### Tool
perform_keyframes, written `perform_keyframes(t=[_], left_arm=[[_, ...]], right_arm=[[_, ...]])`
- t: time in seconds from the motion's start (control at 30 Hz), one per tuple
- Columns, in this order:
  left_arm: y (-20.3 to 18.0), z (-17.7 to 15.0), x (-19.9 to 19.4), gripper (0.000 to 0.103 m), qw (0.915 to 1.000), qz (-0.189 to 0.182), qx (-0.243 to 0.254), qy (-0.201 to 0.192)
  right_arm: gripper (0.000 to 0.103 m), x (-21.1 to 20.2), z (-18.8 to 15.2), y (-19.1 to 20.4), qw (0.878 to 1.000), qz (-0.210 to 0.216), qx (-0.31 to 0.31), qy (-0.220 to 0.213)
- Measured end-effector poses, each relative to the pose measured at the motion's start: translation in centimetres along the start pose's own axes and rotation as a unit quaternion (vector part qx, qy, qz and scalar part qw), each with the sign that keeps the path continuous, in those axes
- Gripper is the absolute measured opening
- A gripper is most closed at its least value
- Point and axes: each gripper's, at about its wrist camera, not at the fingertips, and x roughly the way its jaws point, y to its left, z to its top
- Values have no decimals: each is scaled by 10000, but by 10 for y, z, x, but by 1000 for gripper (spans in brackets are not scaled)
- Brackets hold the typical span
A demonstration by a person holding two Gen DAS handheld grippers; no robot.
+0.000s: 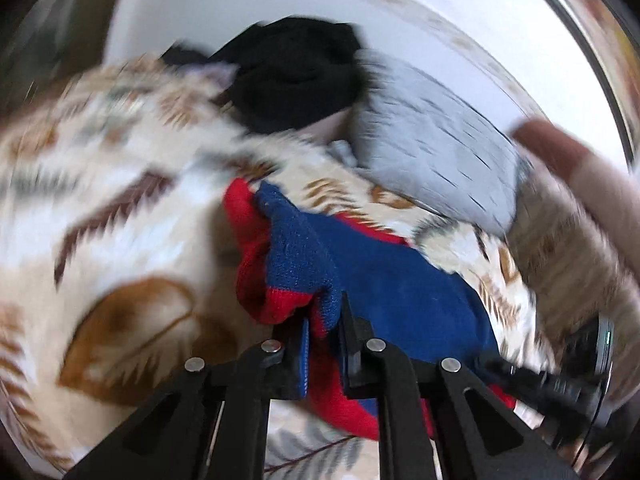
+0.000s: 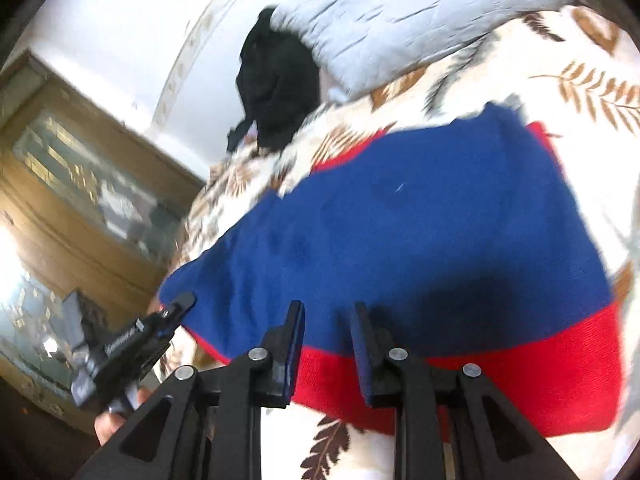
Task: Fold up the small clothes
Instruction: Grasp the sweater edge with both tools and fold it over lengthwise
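Now the left gripper (image 1: 322,332) pinches the bunched corner of the blue-and-red knit (image 1: 384,280), low centre; the right gripper (image 2: 326,320) clamps its red hem. Best lift both edges together, level, keeping the fold square on the bedspread (image 1: 120,200).

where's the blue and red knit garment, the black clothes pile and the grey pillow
blue and red knit garment (image 2: 420,220): right wrist view, middle of its blue panel
black clothes pile (image 1: 296,72): left wrist view, centre of the heap
grey pillow (image 1: 432,148): left wrist view, middle of its quilted face
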Motion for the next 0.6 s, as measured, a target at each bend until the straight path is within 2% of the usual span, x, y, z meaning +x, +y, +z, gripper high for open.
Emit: perform_keyframes(t=[0.07,0.17,0.33,0.43,0.5,0.53,0.57,0.6], left_arm=[[-30,4,-3,11,9988,-35,496,-37],[-82,3,0,10,9920,-177,1250,0],[-162,-24,25,10,9717,-646,2230,441],[-177,-41,40,11,9628,-829,2396,928],[-170,-44,40,12,9577,-1187,2319,1221],[-162,-43,34,12,9548,-1321,2360,1230],[-159,-40,27,14,9534,-1353,2435,1155],[-155,-37,19,24,9527,-1368,2508,1039]], right_arm=[[26,-11,6,-10,9996,62,223,-164],[28,-30,15,-23,9975,158,505,-472],[28,-71,29,-49,9890,449,982,-1007],[29,-86,36,-65,9827,587,1282,-1200],[29,-89,40,-76,9788,660,1535,-1181],[31,-85,42,-83,9754,792,1749,-1086],[42,-81,43,-87,9733,858,1891,-975],[56,-74,44,-91,9721,875,2003,-851]])
